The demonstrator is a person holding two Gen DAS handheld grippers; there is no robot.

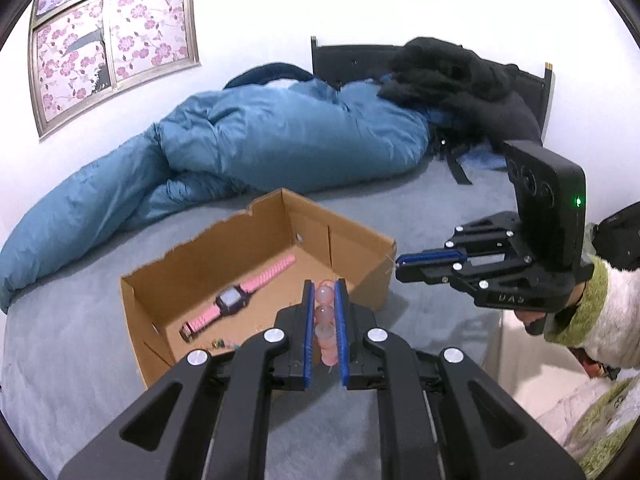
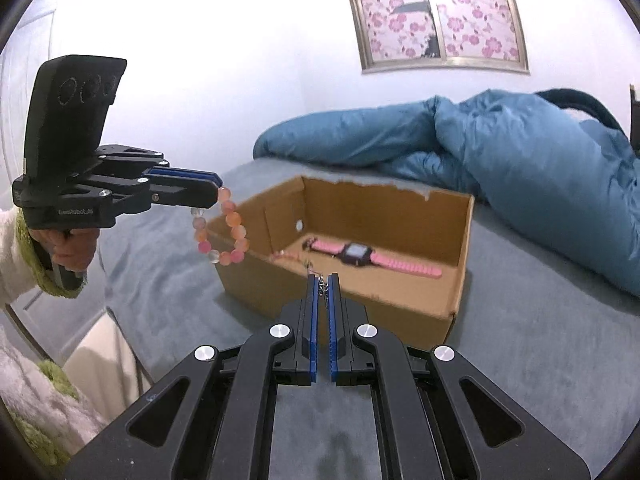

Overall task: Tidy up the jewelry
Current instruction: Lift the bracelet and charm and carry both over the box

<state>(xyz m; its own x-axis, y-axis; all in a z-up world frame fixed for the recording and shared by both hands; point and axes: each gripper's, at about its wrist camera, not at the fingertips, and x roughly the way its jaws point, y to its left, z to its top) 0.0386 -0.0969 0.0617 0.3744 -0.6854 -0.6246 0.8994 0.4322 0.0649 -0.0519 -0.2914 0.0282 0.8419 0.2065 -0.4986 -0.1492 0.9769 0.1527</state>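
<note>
My left gripper (image 1: 324, 290) is shut on a pink-and-orange bead bracelet (image 1: 325, 320), with beads lined up between its blue pads. In the right wrist view the bracelet (image 2: 224, 228) hangs as a loop from that left gripper (image 2: 219, 191), just outside the left corner of the cardboard box (image 2: 460, 240). My right gripper (image 2: 323, 280) is shut on a thin metal chain piece (image 2: 321, 286) above the box's near wall. It also shows at the right as the right gripper (image 1: 399, 263). A pink watch (image 1: 236, 300) lies flat in the open cardboard box (image 1: 360, 264).
Small loose trinkets (image 1: 219, 345) lie in the box's near corner. The box stands on a grey bed sheet (image 1: 80, 340), with a rumpled blue quilt (image 1: 260, 140) behind it. Black clothing (image 1: 452, 76) sits by the headboard. A person's hand in a white-and-green sleeve (image 1: 592, 312) holds the right gripper.
</note>
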